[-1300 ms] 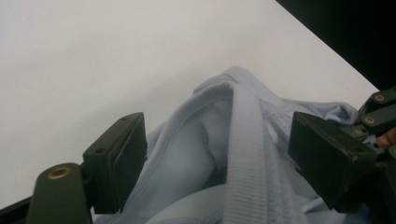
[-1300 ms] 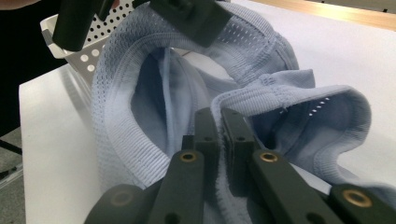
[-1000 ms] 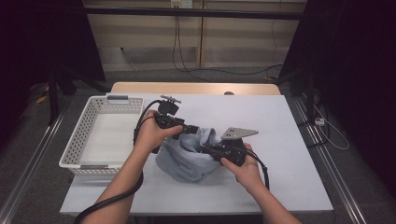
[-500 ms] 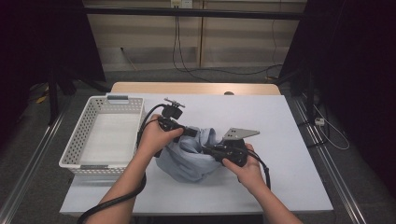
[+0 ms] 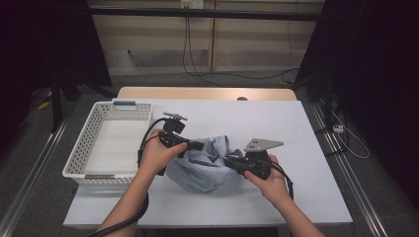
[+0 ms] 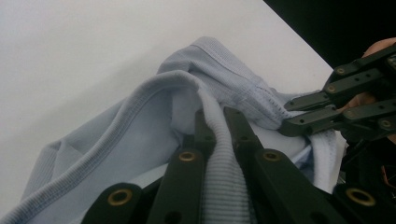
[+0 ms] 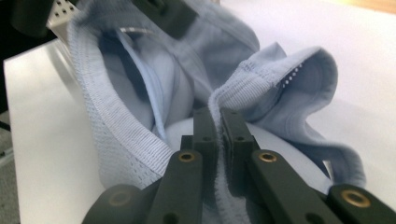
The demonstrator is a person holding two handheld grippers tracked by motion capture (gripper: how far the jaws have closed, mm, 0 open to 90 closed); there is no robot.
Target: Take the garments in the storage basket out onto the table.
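A crumpled light-blue garment (image 5: 202,165) lies in the middle of the white table. My left gripper (image 5: 200,146) comes at it from the left and is shut on a ribbed hem (image 6: 219,140) of the cloth. From the right, my right gripper (image 5: 228,160) is shut on another stitched edge (image 7: 218,105). The two grippers' tips sit close together over the bunched cloth. In the left gripper view the right gripper (image 6: 287,116) shows pinching the fabric at the right. The garment (image 7: 140,84) bulges in folds ahead of the right gripper's jaws.
A white plastic basket (image 5: 79,148) stands at the left side of the table (image 5: 296,138), close to my left hand. Bare table surface lies behind the garment and to its right. Metal rails run along both sides of the table.
Both grippers have drawn closer together over the garment, and the cloth has bunched up higher between them. The left gripper has shifted slightly to the right.
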